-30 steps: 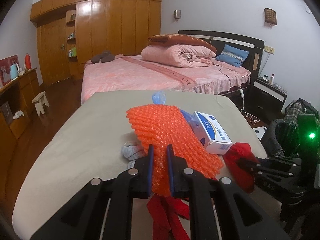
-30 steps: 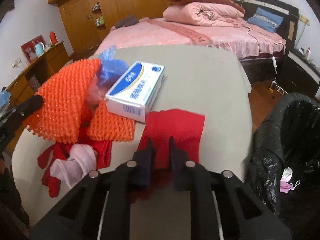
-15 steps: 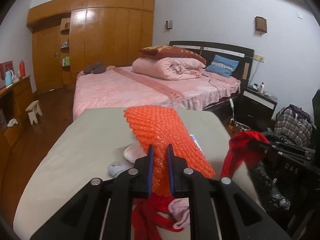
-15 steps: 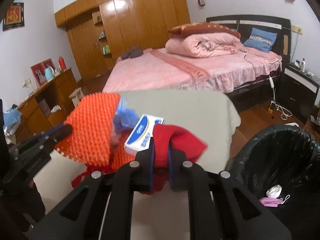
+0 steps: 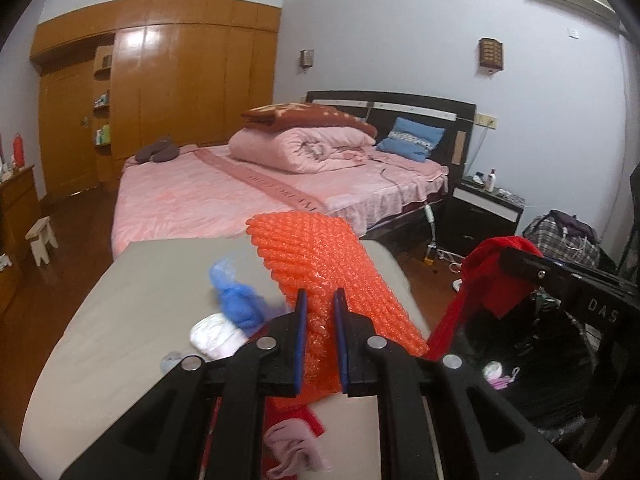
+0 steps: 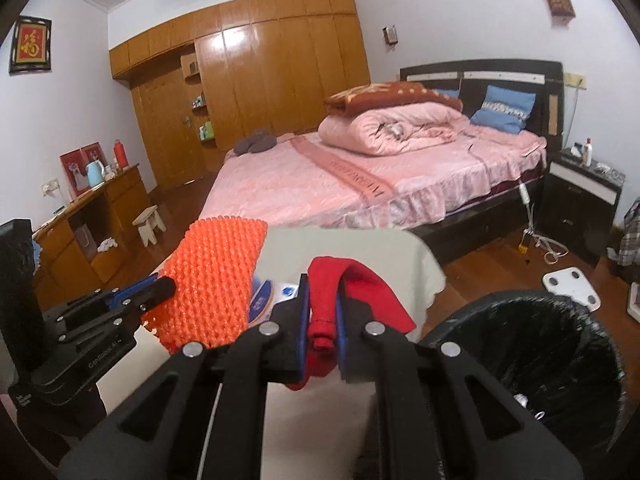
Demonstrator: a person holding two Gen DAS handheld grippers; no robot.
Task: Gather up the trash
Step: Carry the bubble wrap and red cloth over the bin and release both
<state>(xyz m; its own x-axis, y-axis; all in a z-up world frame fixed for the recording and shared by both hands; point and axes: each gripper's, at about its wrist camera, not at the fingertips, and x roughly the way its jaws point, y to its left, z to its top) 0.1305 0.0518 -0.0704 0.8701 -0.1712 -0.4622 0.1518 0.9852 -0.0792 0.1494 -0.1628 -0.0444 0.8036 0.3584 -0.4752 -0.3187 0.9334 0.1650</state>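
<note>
My left gripper [image 5: 320, 308] is shut on an orange bubble-wrap sheet [image 5: 320, 256] and holds it lifted above the beige table [image 5: 132, 304]. My right gripper [image 6: 323, 296] is shut on a red cloth [image 6: 360, 284], also lifted, left of the black-lined trash bin [image 6: 532, 344]. In the left wrist view the red cloth [image 5: 492, 268] hangs from the right gripper over the bin [image 5: 532, 364]. The orange sheet [image 6: 216, 276] shows at the left in the right wrist view. A blue plastic scrap [image 5: 236, 304], white and pink socks [image 5: 216, 336] and a blue-white box [image 6: 268, 296] lie on the table.
A pink bed [image 6: 320, 184] stands behind the table. A black nightstand [image 5: 480, 216] and a plaid bag [image 5: 564, 240] are at the right. A wooden wardrobe [image 6: 260, 72], a desk [image 6: 92, 216] and a small stool [image 6: 150, 222] are at the left. Some trash lies in the bin.
Both grippers have risen from the table with their loads. The red cloth has moved right toward the bin. The orange sheet has lifted off the box and socks.
</note>
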